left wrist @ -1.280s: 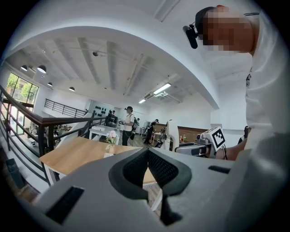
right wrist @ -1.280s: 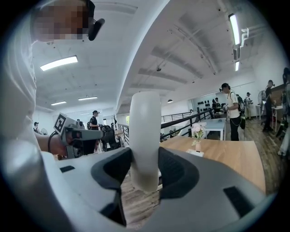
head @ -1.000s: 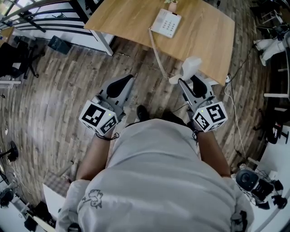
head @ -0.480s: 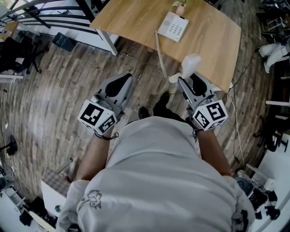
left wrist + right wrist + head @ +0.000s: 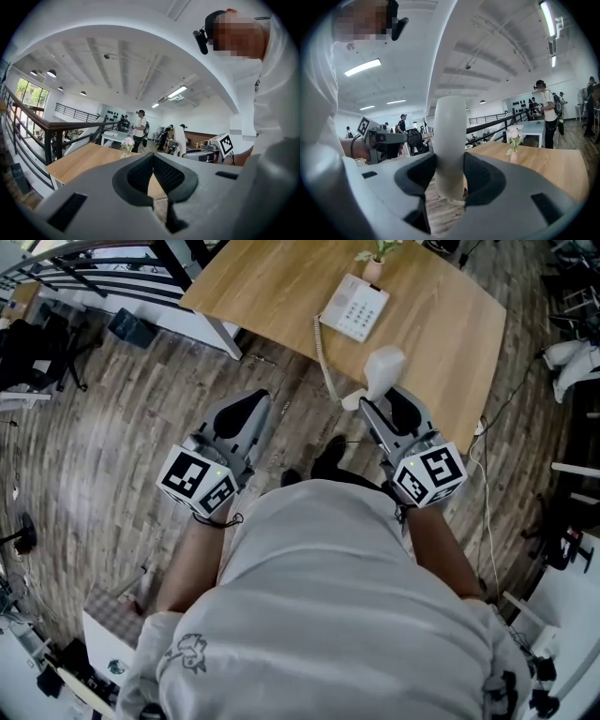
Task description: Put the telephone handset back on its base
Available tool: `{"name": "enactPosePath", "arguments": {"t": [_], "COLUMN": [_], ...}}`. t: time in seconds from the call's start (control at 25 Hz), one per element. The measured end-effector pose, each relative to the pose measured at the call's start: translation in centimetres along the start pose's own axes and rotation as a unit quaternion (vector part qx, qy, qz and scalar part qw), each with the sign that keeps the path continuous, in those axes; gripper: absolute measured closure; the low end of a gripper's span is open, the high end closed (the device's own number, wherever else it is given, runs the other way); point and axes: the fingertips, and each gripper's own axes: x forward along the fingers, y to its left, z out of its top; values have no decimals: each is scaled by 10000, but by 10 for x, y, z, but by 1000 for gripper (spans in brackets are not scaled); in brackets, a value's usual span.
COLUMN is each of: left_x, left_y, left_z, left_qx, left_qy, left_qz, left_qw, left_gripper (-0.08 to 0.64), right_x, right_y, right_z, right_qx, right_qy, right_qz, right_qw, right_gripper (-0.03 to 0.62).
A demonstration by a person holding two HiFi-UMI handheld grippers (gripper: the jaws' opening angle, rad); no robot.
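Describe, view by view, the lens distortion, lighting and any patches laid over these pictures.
Head view: wide-angle lens bows the floorboards and table edge; even light, no glare. Left gripper view: round fisheye image with black corners, a mosaic patch upper right. Right gripper view: same black corners, mosaic upper left, handset looming large, strip light glaring white.

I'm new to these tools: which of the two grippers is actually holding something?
The right gripper, clamped on the white handset; the left gripper has its jaws shut with nothing between them.
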Motion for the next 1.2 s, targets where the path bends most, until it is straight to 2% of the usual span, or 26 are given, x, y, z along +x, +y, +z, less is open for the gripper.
{"name": "enactPosePath", "arguments": {"t": [0.32, 0.56, 0.88, 1.2], "left_x": [85, 126, 170, 227], "left_y": [3, 0, 7, 35], "left_z": [9, 10, 9, 18], "left_qx": [48, 43, 35, 138], "left_qy": [74, 144, 257, 391], "left_qz": [5, 21, -242, -824], "left_qw": [10000, 9999, 9994, 9957], "left_gripper": [554, 554, 554, 554], "right_x": [19, 23, 32, 57], "right_y": [-58, -88, -119, -148], "right_z": [3, 3, 9, 7], "right_qx": [119, 190, 323, 626], "right_qy": [76, 88, 48, 76], "right_qz": [353, 512, 382, 55], "right_qw": [9993, 9985, 9987, 9980], "right_gripper": [394, 394, 395, 396]}}
